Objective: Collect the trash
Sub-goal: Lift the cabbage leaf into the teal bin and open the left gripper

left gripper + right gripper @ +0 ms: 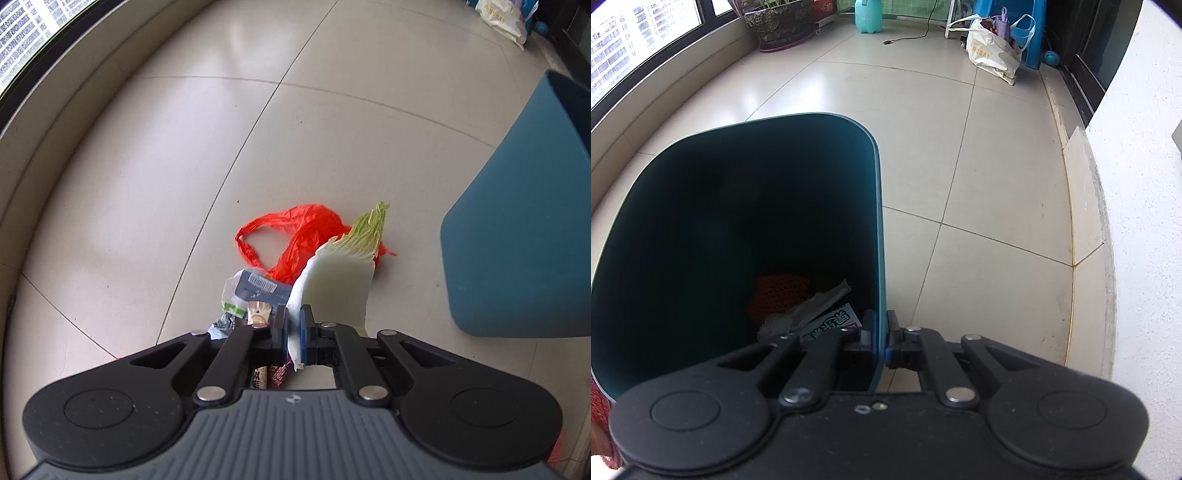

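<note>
My left gripper is shut on a pale cabbage leaf with a green tip and holds it above the floor. Under it lie a red plastic bag and several wrappers. The blue trash bin stands to the right of the leaf. My right gripper is shut on the bin's right rim. Inside the bin I see an orange net, crumpled paper and a printed wrapper.
A window and low ledge run along the left. A white wall and raised sill are on the right. A plant pot, a teal jug, a white bag and a blue chair stand at the far end.
</note>
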### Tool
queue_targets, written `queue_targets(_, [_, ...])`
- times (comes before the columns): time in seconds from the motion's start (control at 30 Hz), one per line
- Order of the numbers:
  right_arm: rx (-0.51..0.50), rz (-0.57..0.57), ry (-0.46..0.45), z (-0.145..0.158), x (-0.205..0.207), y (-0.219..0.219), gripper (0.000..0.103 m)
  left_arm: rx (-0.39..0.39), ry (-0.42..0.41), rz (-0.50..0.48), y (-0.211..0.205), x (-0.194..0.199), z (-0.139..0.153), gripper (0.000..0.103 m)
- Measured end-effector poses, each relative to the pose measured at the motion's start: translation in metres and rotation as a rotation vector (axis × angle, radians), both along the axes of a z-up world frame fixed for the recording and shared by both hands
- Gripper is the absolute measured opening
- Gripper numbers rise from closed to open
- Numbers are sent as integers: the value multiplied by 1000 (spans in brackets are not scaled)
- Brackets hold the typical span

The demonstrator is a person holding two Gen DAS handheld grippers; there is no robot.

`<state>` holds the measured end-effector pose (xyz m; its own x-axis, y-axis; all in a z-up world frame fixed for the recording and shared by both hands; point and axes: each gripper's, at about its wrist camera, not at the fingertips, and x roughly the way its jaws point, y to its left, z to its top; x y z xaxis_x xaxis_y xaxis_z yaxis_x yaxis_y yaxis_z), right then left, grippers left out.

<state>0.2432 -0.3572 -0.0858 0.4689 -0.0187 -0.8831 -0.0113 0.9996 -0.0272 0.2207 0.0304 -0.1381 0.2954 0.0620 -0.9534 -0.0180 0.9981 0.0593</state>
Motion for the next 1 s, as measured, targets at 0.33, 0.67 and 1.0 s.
queue_targets(0.33, [11,-3,1,0,0,-4,3,-81,-119,-52,-44,13,101,5])
queue_targets(0.67, [12,1,-2,0,-1,-5,3,-135,-182,-181,-117,24,138,5])
queue_targets(1.0, [18,7,-4,1,-2,-7,4,-147,-143,-289,-201,35,107,5])
